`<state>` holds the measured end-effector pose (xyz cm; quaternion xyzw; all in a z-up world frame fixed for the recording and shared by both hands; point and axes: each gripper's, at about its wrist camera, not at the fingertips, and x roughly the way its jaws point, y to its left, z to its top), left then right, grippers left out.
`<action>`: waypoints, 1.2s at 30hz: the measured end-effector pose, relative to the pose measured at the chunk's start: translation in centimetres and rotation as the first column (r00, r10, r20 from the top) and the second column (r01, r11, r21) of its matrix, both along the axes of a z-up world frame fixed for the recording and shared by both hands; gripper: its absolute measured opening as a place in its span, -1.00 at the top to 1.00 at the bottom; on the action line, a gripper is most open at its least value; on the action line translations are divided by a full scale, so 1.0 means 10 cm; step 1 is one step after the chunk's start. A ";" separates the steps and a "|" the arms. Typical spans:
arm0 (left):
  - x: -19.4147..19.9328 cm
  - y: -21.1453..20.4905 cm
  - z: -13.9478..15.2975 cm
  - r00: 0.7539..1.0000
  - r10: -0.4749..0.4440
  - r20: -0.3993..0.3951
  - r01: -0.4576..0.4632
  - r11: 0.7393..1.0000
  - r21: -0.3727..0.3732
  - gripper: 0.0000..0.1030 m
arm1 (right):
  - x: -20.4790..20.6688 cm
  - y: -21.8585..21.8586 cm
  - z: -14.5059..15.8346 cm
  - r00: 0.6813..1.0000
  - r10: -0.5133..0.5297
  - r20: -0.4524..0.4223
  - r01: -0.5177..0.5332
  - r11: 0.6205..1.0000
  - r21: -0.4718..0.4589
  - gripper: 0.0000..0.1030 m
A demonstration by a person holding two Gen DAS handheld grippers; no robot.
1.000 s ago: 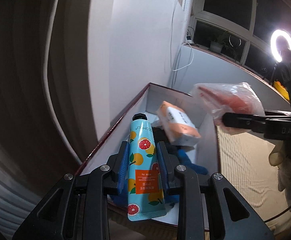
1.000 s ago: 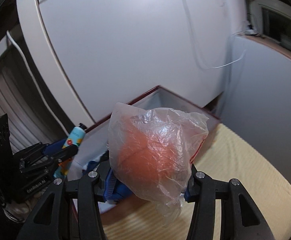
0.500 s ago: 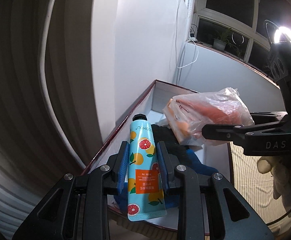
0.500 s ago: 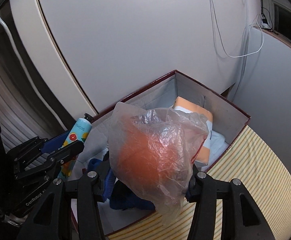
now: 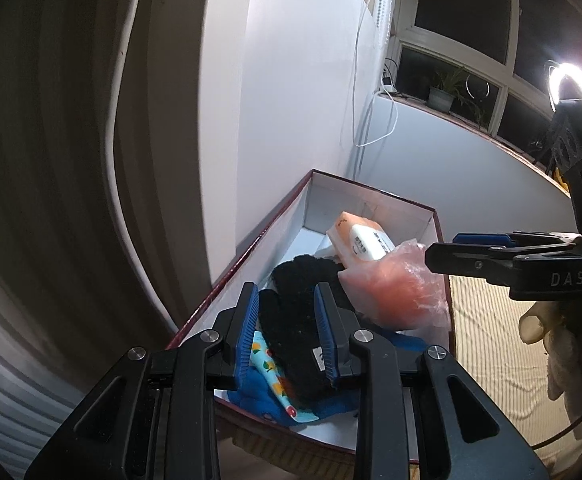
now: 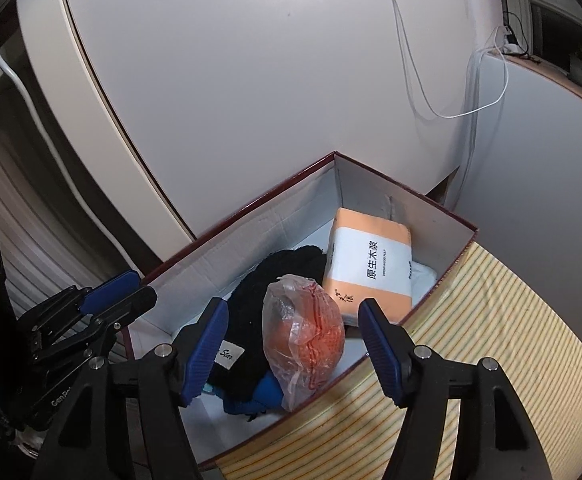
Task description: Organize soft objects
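Note:
A dark-red box (image 6: 411, 190) with white walls holds an orange tissue pack (image 6: 371, 268), a black knit piece (image 6: 263, 280) and a blue cloth (image 6: 267, 394). A clear plastic bag with something orange inside (image 6: 307, 336) lies in the box on the knit. Above it my right gripper (image 6: 291, 304) is opening, its pads clear of the bag. In the left wrist view the fruit-print tube (image 5: 269, 368) lies in the box's near end, partly under the black knit (image 5: 295, 320). My left gripper (image 5: 287, 292) hangs over it, shut to a narrow gap with nothing in it.
The box stands on a yellow striped cloth (image 6: 511, 320), against a white wall with a hanging white cable (image 6: 451, 112). A gloved hand (image 5: 551, 340) holds the right gripper (image 5: 451, 248). A ring light (image 5: 571, 84) shines by the dark window.
The plastic bag has left the right gripper's widening jaws and now lies in the box. The tube is gone from between the left pads and lies in the box.

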<state>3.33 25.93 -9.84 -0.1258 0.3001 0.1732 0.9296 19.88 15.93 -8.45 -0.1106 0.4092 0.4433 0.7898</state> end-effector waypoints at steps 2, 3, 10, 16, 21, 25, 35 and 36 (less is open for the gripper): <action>0.00 -0.01 0.01 1.000 -0.003 0.000 0.003 1.000 -0.001 0.47 | -0.03 -0.03 0.01 1.000 -0.002 0.006 0.002 1.000 0.001 -0.24; -0.01 -0.02 0.02 1.000 -0.004 0.001 0.004 1.000 -0.001 0.47 | -0.04 -0.05 0.02 1.000 -0.005 0.009 0.005 1.000 0.003 -0.24; -0.05 -0.08 0.05 1.000 -0.015 0.008 0.015 1.000 0.006 0.47 | -0.10 -0.17 0.08 0.999 -0.022 0.029 0.021 1.000 0.021 -0.25; -0.09 -0.15 0.09 0.999 -0.027 0.019 0.027 1.000 -0.010 0.36 | -0.18 -0.34 0.09 0.998 -0.035 0.047 0.033 0.999 0.027 -0.26; -0.13 -0.26 0.12 0.999 -0.027 0.021 0.027 1.000 0.004 0.30 | -0.23 -0.53 0.10 0.996 -0.053 0.067 0.050 0.998 0.037 -0.32; -0.20 -0.35 0.14 0.999 -0.017 0.039 0.017 1.000 0.011 -0.09 | -0.30 -0.72 0.11 0.992 -0.071 0.101 0.067 0.997 0.045 -0.41; -0.43 -0.65 0.16 0.998 -0.019 0.063 0.018 1.000 0.010 -0.26 | -0.67 -1.23 0.01 0.976 -0.116 0.187 0.109 0.993 0.051 -0.52; -0.46 -0.68 0.17 0.998 -0.019 0.066 0.019 1.000 0.012 -0.26 | -0.71 -1.28 0.00 0.973 -0.123 0.194 0.115 0.992 0.051 -0.52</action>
